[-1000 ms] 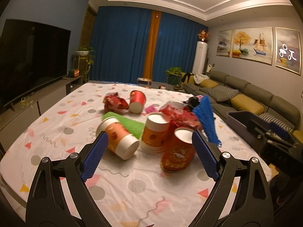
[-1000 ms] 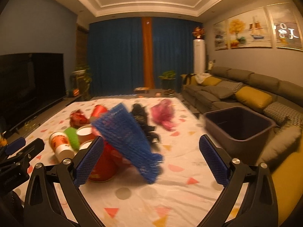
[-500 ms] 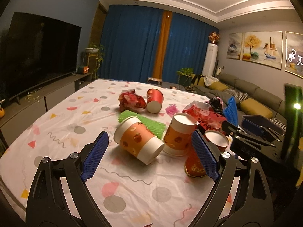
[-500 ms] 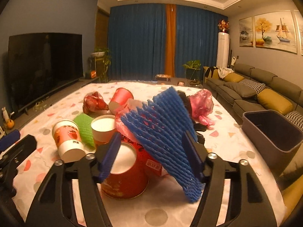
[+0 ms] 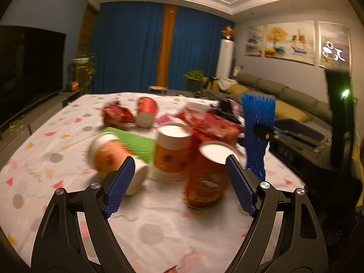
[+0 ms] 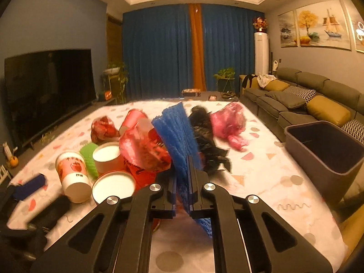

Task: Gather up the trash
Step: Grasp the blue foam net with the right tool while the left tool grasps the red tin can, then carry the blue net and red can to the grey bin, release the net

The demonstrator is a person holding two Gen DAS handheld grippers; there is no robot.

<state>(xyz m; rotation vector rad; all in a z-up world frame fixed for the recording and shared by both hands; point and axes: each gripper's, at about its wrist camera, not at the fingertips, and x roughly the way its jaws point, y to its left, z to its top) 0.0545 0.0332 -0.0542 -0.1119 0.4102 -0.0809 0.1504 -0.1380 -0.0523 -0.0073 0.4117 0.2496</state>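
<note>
At lower centre of the right wrist view, the right gripper is closing, its jaws clamped on the blue foam net, which rises upward from them. In the left view's lower half, the left gripper is closing with jaws still apart, the red cup between them, untouched.

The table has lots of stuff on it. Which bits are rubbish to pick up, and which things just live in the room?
For the job:
- blue foam net, pinched in the right gripper
- paper cups
- red wrappers
- pink bag
- black bag
- grey bin

Just there:
- television
- sofa
- curtains
- paintings
- plants
</note>
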